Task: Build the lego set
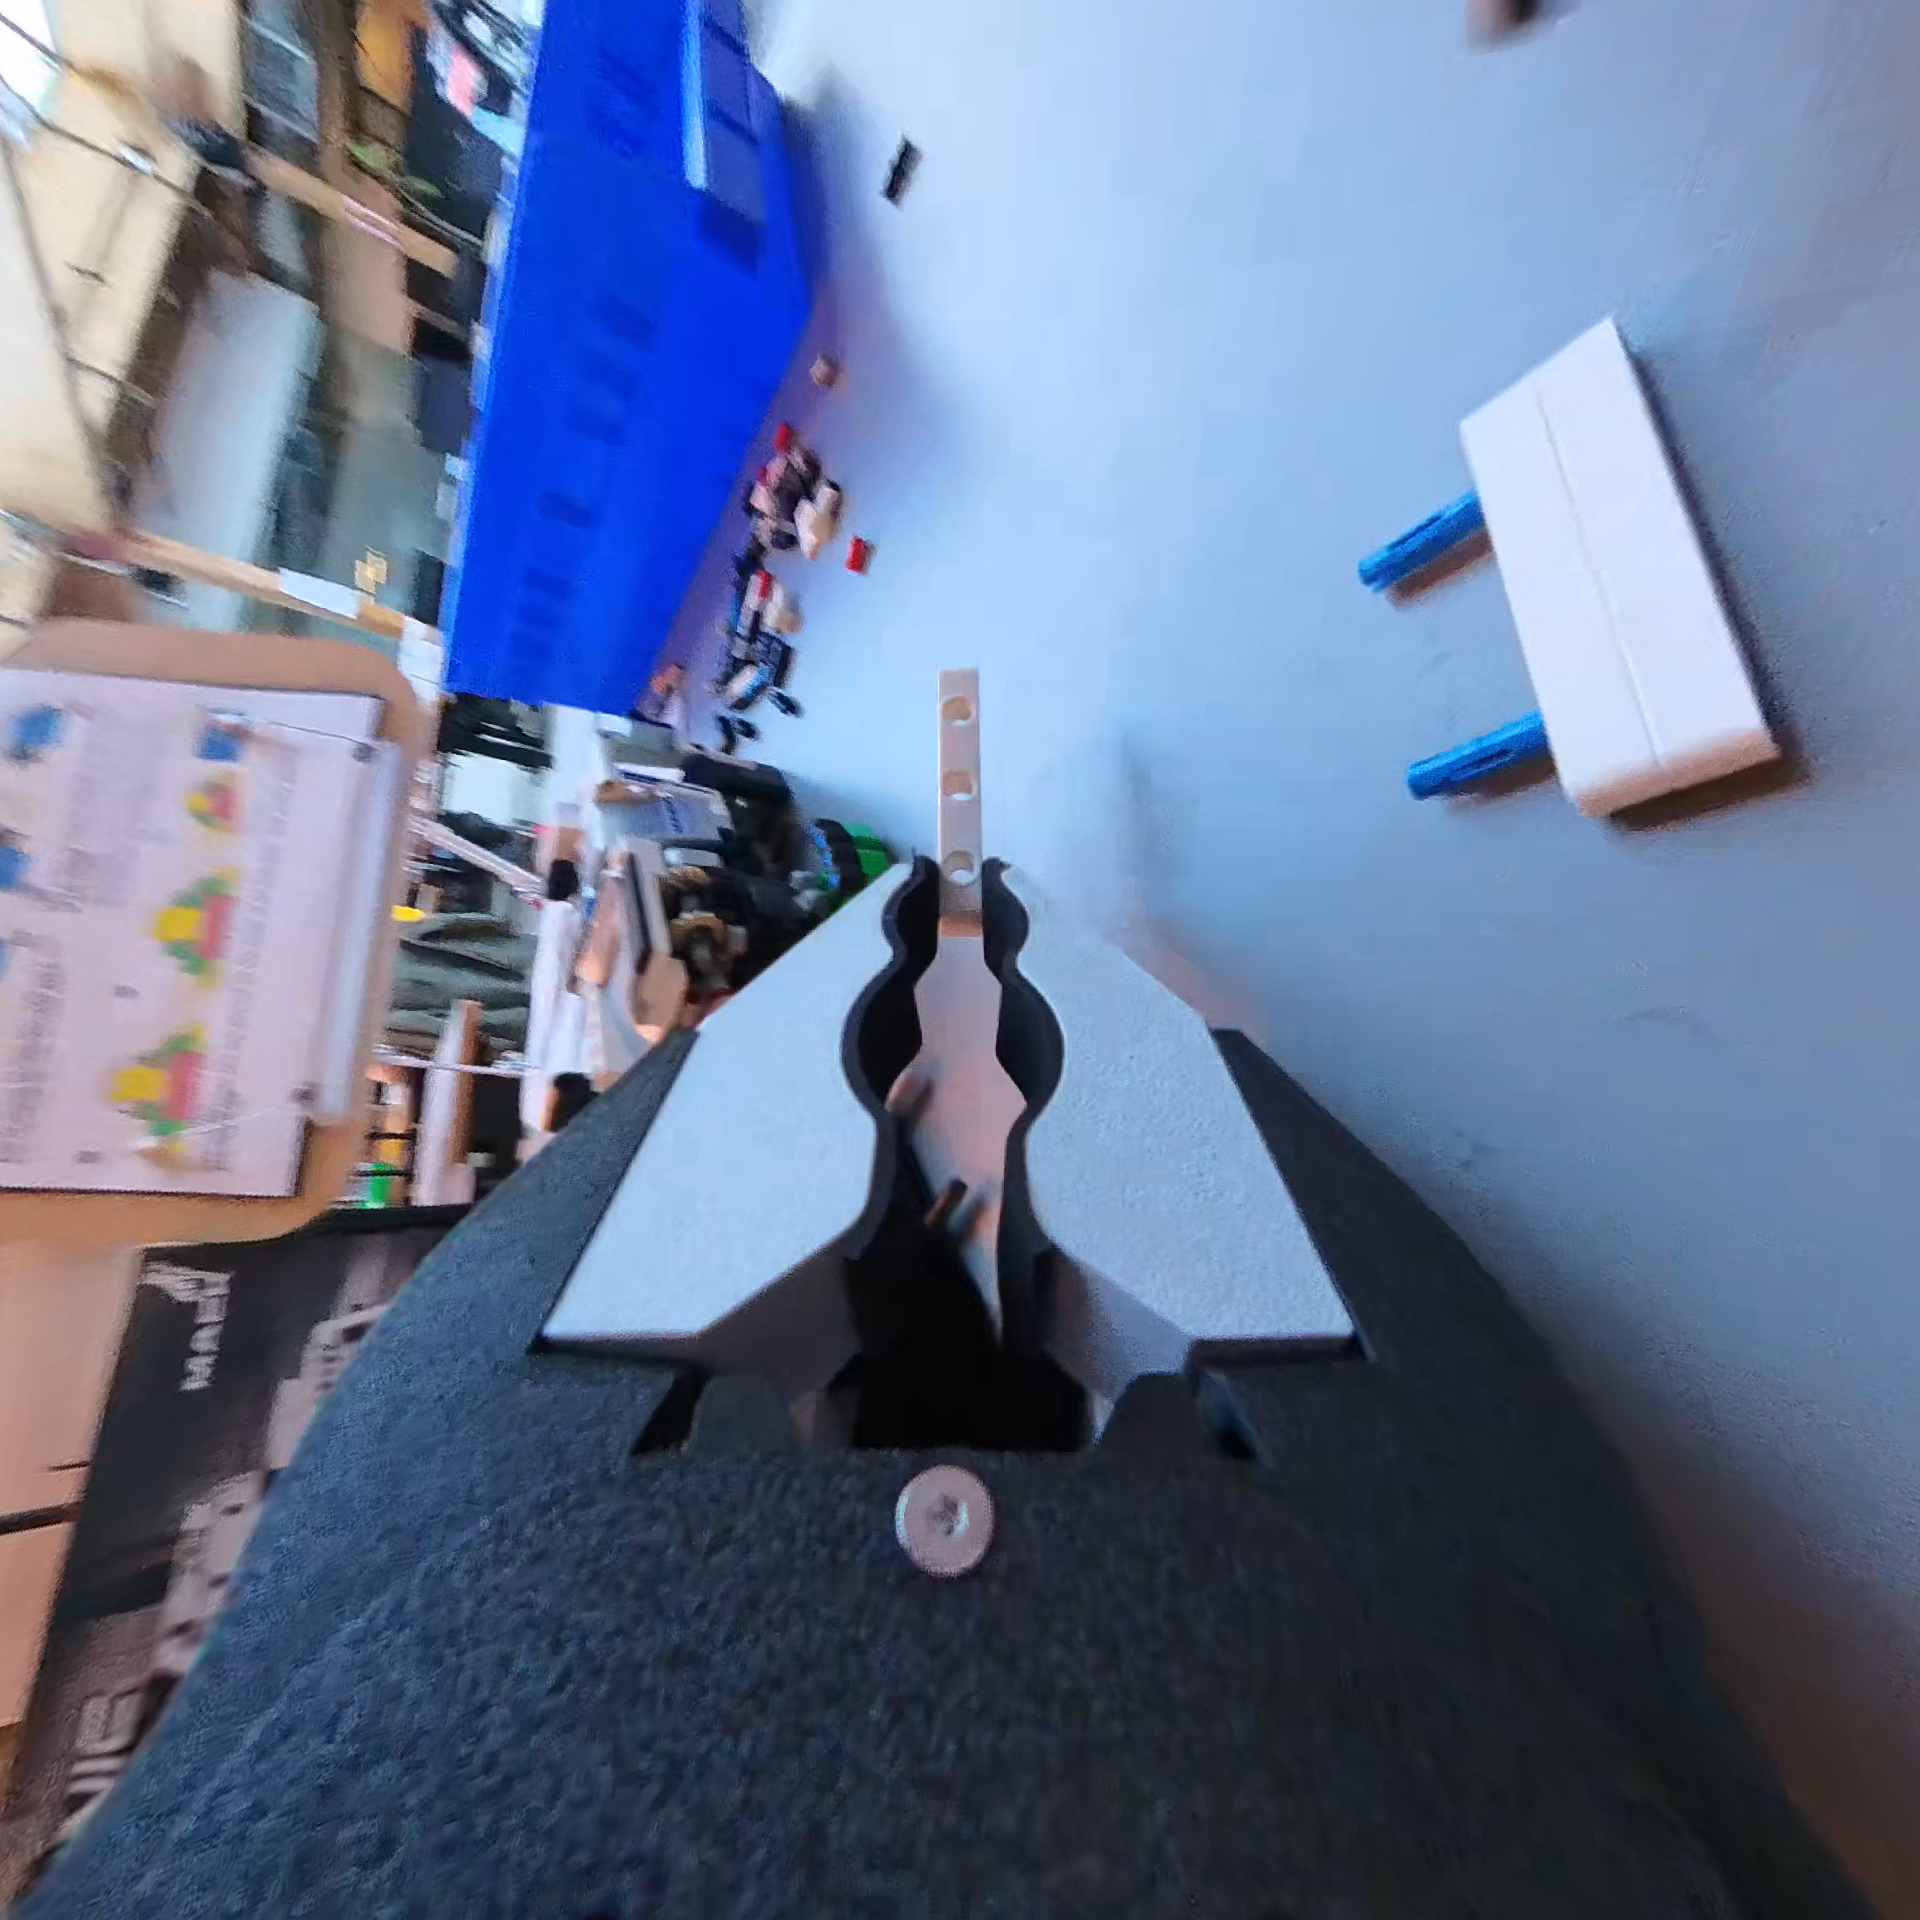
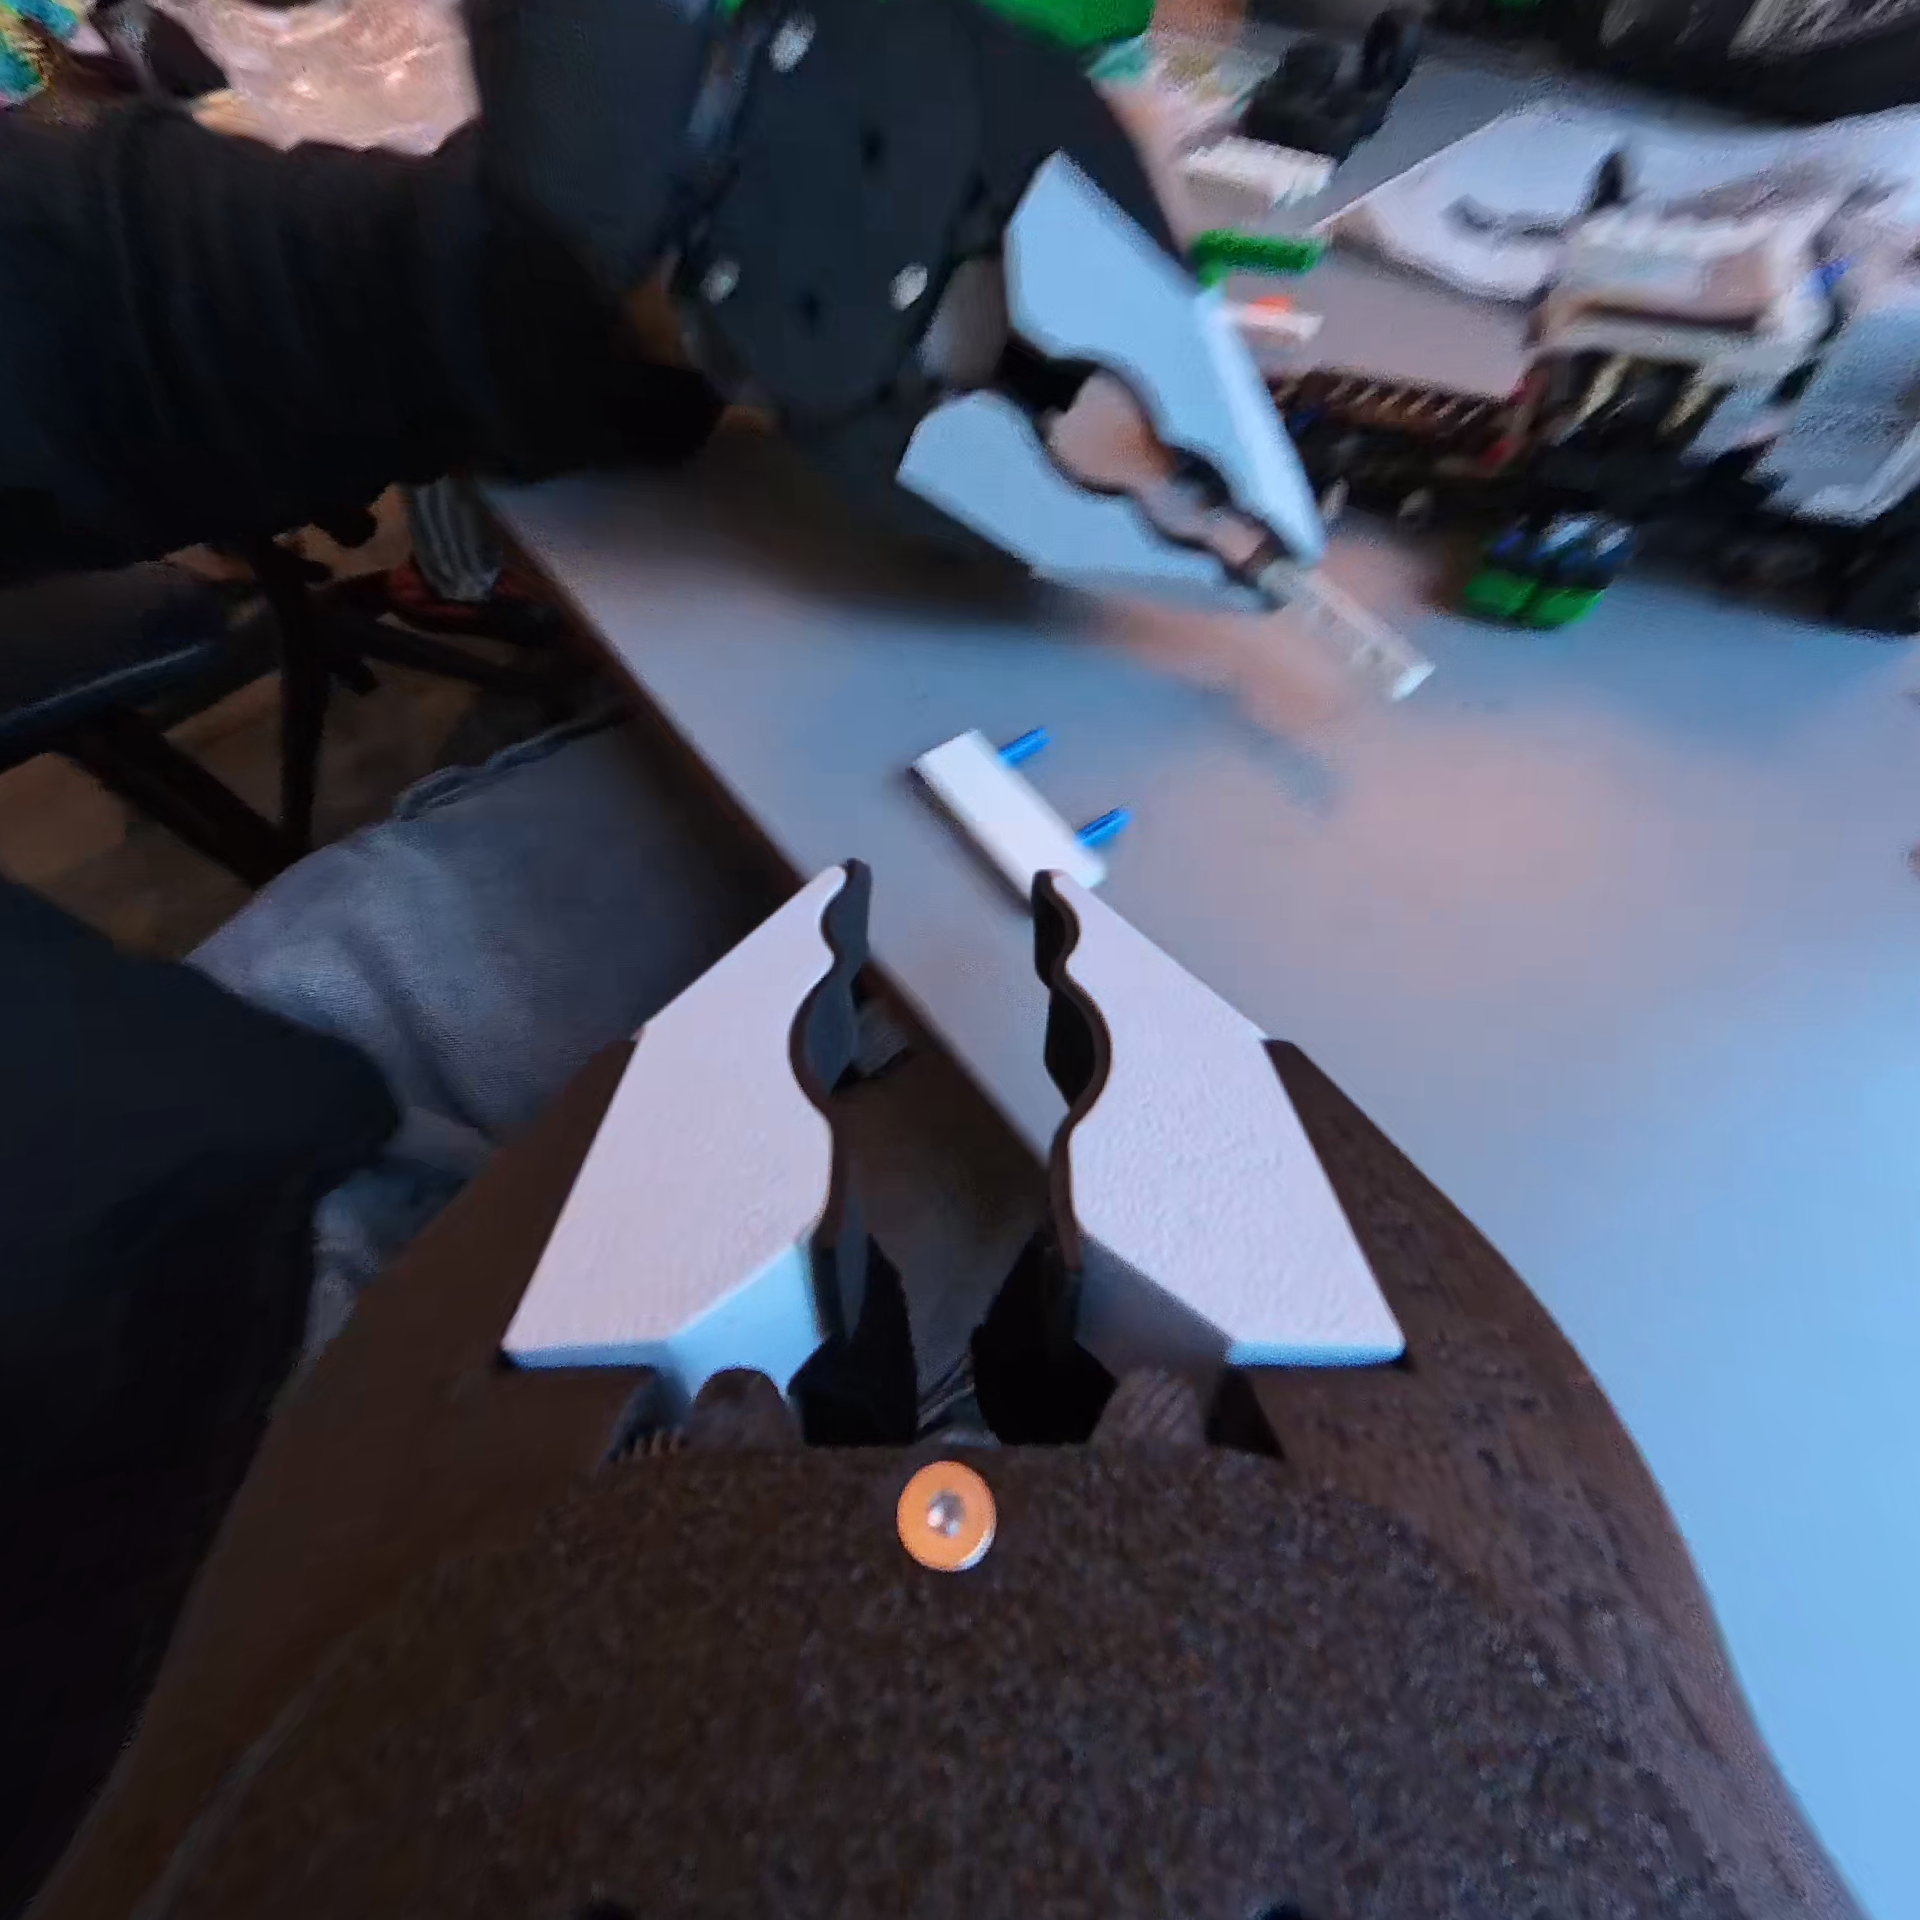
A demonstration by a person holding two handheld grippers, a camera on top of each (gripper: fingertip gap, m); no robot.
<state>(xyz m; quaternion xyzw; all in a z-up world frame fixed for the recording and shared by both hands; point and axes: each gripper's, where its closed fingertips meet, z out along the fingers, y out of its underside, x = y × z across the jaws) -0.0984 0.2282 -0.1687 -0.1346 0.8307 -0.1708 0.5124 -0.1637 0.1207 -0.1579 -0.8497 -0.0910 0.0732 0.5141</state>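
Note:
My left gripper (image 1: 958, 868) is shut on a thin white beam with round holes (image 1: 958, 764) that sticks out past its tips, held above the grey table. The same gripper (image 2: 1273, 566) and beam (image 2: 1351, 629) show blurred in the right wrist view. A white flat block with two blue pins (image 1: 1616, 566) lies on the table to the right of the left gripper; it also shows in the right wrist view (image 2: 1003, 810). My right gripper (image 2: 948, 883) is open and empty, just short of that white block, over the table's edge.
A blue bin (image 1: 634, 353) stands at the far side with a pile of small loose pieces (image 1: 790, 561) beside it. An instruction sheet (image 1: 177, 935) leans at the left. Clutter and green pieces (image 2: 1538, 582) lie at the table's far end. A person's dark sleeve (image 2: 260, 312) shows at left. The gap from one gripper's tips to the other's is roughly 12 cm.

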